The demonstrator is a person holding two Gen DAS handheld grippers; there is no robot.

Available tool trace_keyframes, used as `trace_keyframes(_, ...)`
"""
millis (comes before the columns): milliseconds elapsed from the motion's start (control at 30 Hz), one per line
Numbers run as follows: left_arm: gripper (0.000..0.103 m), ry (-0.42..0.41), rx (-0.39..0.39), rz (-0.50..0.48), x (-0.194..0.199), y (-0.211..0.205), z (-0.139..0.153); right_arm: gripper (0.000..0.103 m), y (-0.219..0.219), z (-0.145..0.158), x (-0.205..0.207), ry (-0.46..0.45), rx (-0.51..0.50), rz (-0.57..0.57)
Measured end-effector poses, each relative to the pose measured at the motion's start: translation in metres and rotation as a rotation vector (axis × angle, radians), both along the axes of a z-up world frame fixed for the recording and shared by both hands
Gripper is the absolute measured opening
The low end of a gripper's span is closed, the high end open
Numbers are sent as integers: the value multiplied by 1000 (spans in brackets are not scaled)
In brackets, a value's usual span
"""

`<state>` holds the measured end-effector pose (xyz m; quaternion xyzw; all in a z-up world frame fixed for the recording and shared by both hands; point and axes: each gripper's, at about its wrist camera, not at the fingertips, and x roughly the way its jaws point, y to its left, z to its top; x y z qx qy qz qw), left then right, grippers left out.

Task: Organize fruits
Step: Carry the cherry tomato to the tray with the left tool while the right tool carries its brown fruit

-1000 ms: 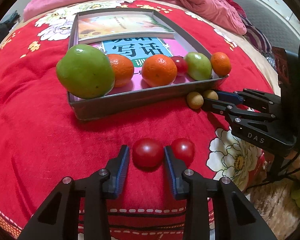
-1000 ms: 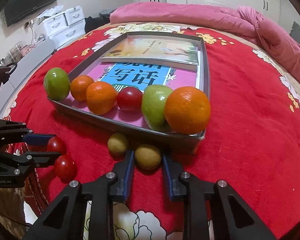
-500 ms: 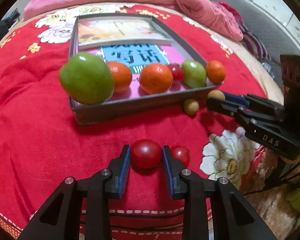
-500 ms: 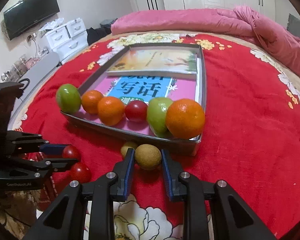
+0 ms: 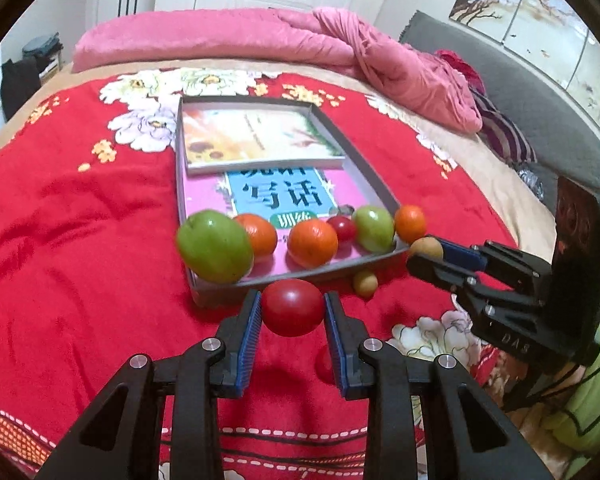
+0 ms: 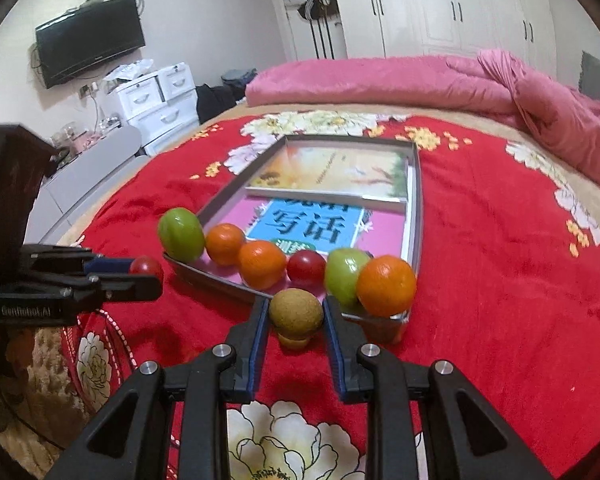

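Observation:
My left gripper [image 5: 293,312] is shut on a red tomato [image 5: 293,307], held above the red bedspread. A second red tomato [image 5: 323,364] lies below it, half hidden by the right finger. My right gripper [image 6: 296,316] is shut on a brown kiwi-like fruit [image 6: 296,313], lifted off the cover; another small brown fruit [image 6: 293,341] rests beneath it. The grey tray [image 5: 332,270] holds a row of fruit along its near edge: a green fruit [image 5: 215,246], two oranges, a small tomato [image 5: 342,227], a second green fruit [image 5: 374,228] and an orange [image 5: 410,223].
Books [image 5: 256,140] lie in the far part of the tray. A rolled pink quilt [image 5: 260,44] lies across the head of the bed. White drawers [image 6: 156,96] and a wall television [image 6: 90,46] stand to the left. The bed's edge runs under both grippers.
The left gripper's fingers closed on the tomato, then lifted it. The right gripper also rose with its brown fruit. Both views tilted up, showing more of the room.

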<state>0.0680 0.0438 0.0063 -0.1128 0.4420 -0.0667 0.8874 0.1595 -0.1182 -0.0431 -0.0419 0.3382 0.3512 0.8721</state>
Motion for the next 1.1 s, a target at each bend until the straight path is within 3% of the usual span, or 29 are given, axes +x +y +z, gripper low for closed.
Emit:
trace_keyframes(267,32,-34,9,18,3,-4,14,27,9,14,-10,-90,-1,30)
trace_keyframes(733,32,-51,8,40,15,-9,22,27,7,22,-7,-114,29,22)
trace_keyframes(1100,32,-23,16,46,30,-12,10,27,5,24,-1,-123,31,5)
